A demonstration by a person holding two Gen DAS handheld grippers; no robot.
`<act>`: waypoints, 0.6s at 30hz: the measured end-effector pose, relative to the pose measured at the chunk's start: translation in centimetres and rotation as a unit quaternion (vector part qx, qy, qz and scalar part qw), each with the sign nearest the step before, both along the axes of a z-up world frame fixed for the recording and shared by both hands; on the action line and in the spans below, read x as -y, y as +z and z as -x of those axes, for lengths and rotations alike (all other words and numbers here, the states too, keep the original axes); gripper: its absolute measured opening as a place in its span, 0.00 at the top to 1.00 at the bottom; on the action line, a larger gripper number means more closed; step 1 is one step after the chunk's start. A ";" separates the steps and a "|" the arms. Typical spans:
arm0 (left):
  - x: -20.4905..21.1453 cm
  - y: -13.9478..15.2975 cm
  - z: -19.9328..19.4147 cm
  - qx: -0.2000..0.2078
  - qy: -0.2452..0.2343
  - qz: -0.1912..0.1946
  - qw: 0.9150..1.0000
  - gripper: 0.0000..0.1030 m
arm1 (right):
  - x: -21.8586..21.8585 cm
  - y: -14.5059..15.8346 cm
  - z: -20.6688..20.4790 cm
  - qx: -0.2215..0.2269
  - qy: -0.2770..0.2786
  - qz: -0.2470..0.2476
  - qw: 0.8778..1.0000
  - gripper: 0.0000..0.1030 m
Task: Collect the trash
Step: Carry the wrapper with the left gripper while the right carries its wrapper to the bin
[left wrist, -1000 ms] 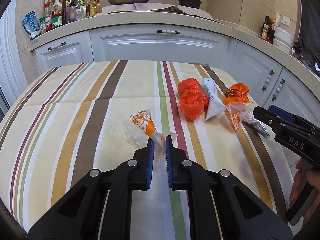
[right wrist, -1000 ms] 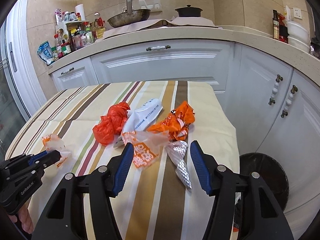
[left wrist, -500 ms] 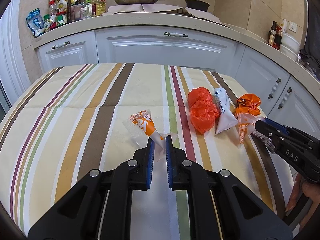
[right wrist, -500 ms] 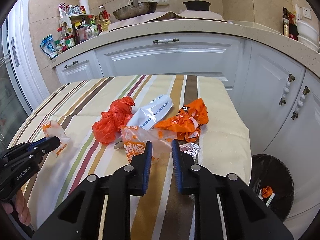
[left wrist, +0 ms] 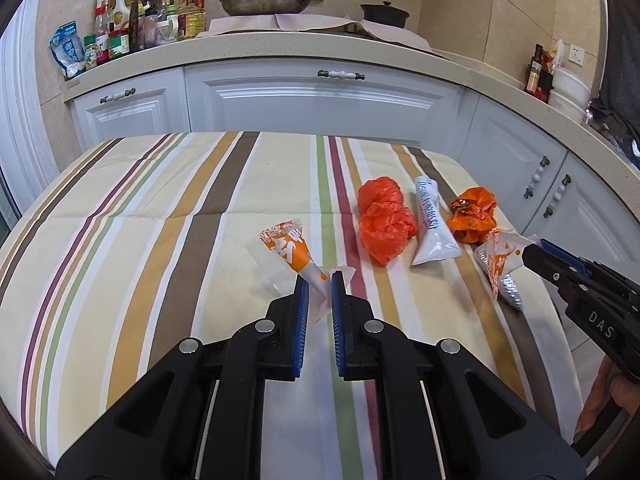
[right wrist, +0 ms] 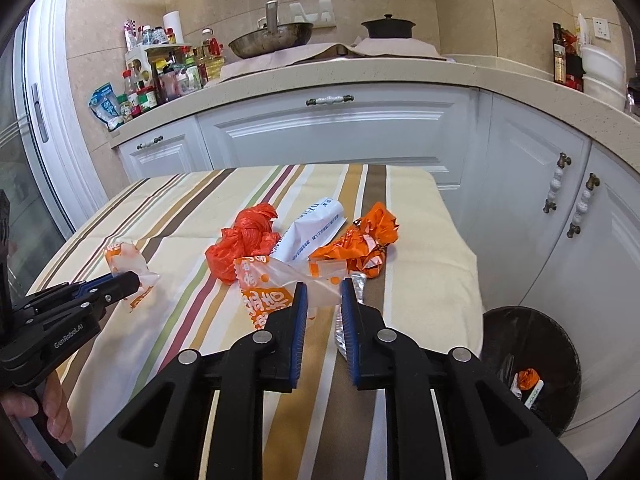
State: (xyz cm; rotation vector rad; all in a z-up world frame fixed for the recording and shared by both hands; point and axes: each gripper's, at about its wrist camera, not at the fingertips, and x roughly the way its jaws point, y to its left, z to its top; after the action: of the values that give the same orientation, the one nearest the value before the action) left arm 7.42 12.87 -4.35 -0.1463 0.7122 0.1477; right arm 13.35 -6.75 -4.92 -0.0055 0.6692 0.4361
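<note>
On the striped tablecloth (left wrist: 160, 220) my left gripper (left wrist: 318, 280) is shut on the tail of a small orange-and-clear wrapper (left wrist: 286, 248). My right gripper (right wrist: 323, 294) is shut on a clear wrapper with orange print (right wrist: 276, 284), which hangs from its pads just above the cloth. Behind it lie a red-orange plastic bag (right wrist: 248, 236), a white pouch (right wrist: 316, 228), a crumpled orange wrapper (right wrist: 366, 244) and a strip of silver foil (right wrist: 358, 284). In the left wrist view the right gripper (left wrist: 528, 254) enters from the right with its wrapper (left wrist: 500, 252).
A black bin (right wrist: 532, 360) stands on the floor to the right of the table, with some trash inside. White cabinets and a counter with bottles, a pan and a pot run behind and to the right. A hand (right wrist: 52, 412) grips the left tool.
My right gripper went from open around the foil and the printed wrapper to shut on the clear printed wrapper, which has lifted a little. The left gripper keeps its hold and stays put.
</note>
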 end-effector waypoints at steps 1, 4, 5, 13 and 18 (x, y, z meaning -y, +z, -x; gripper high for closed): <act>0.3 0.2 0.1 0.002 -0.003 0.001 1.000 0.89 | 0.2 0.2 0.3 0.003 -0.003 0.000 1.000 0.82; 1.3 0.7 0.2 0.008 -0.015 0.003 1.000 0.89 | 1.5 0.8 1.1 0.011 -0.015 -0.001 1.000 0.83; 1.8 0.9 0.3 0.009 -0.020 0.004 1.000 0.89 | 2.0 0.9 1.4 0.013 -0.019 0.000 1.000 0.83; 7.3 2.2 -0.4 0.021 -0.083 0.009 0.996 0.89 | 7.6 1.2 3.0 0.019 -0.084 0.006 0.996 0.83; 11.9 2.8 -1.3 0.024 -0.131 0.014 0.991 0.89 | 12.1 0.9 3.7 0.019 -0.133 0.007 0.991 0.83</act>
State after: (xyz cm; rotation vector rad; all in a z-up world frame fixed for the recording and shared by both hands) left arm 8.73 1.02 -1.60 -0.0811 0.6783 -0.1165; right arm 9.69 -18.84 -4.07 0.0609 0.6245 0.1743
